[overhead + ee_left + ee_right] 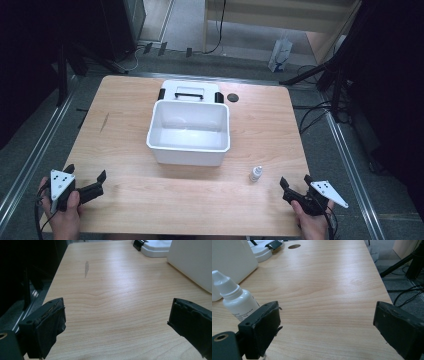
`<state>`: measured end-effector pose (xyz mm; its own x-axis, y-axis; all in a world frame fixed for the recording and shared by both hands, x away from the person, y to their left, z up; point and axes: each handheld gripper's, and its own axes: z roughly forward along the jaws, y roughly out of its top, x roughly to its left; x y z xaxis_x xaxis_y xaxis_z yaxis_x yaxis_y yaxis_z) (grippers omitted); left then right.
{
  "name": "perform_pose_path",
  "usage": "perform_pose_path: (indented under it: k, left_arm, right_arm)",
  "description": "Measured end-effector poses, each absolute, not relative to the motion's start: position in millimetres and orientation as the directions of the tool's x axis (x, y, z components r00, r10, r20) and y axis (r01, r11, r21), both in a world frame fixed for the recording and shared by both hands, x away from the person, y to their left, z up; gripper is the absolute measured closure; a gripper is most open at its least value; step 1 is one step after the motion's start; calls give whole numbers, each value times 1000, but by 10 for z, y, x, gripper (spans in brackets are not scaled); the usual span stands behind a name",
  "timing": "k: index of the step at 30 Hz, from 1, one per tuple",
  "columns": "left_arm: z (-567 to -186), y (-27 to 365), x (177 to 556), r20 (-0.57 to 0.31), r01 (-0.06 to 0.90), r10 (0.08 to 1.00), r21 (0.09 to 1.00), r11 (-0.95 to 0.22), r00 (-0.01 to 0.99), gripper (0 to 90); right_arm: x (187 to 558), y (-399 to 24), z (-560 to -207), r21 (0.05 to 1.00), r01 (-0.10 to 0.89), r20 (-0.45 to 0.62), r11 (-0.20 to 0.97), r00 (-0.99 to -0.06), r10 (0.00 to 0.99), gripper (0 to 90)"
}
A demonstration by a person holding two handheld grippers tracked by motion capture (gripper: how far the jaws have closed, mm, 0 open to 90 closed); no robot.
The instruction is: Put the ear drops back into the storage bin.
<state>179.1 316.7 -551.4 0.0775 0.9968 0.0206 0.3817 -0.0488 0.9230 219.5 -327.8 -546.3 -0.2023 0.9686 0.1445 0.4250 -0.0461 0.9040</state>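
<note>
High view: an empty white plastic bin [190, 132] sits mid-table, its lid [190, 92] flat just behind it. A small white dropper bottle [256, 173] stands upright near the bin's right front corner.

Left gripper view: the left gripper [116, 322] is spread wide over bare wood.

Right gripper view: the right gripper [327, 327] gapes wide, holding nothing, with the bottle just beside its left jaw.

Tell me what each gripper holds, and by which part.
Nothing is held. The left gripper and right gripper both stand open over bare table; the bottle stands free beside the right one.
</note>
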Motion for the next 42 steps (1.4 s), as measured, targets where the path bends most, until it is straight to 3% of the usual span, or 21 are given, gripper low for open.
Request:
perform_pose_path:
  k: [25,42]
  left_arm:
    - [-5513,3146,1807,31,393,998,918,-52,58,15]
    - [-5514,3126,1820,48,402,997,913,-69,63,15]
  right_arm:
    - [2319,-3194,-5426,850,523,103,65,-285,953,81]
    - [2486,-2990,-5070,691,614,-78,382,-461,884,97]
